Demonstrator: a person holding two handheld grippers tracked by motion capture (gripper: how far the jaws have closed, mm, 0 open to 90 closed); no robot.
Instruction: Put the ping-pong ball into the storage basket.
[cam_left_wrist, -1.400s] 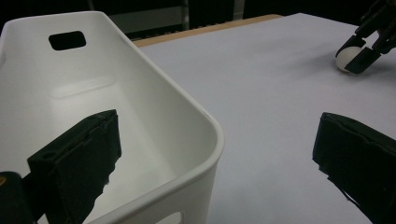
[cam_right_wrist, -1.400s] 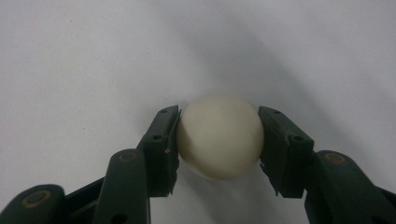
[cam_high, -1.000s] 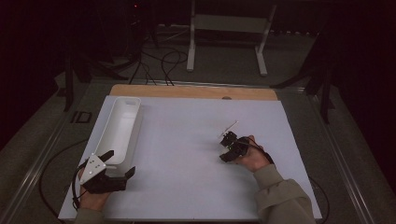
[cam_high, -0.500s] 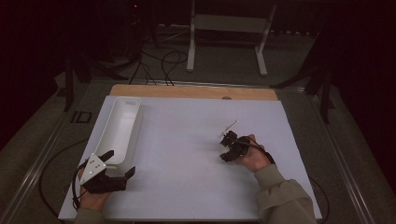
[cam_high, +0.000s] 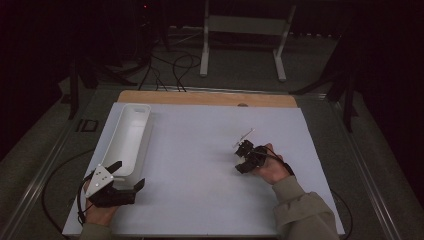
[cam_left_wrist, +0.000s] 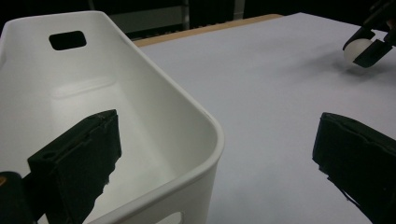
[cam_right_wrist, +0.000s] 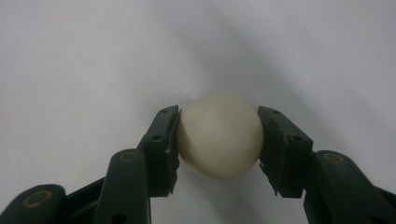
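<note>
- Dark room; white table sheet (cam_high: 200, 165), long white bin (cam_high: 127, 137) at left of the high view.
- Your right gripper (cam_right_wrist: 219, 140) has both jaws clenched on a cream ball (cam_right_wrist: 219, 135), right of centre on the sheet; whether it touches the surface is hard to tell.
- Keep the squeeze centred so it can't squirt out.
- Ball is round: no long axis, no heading.
- Your left gripper (cam_left_wrist: 215, 158) is spread wide, empty, straddling the bin's near corner.
</note>
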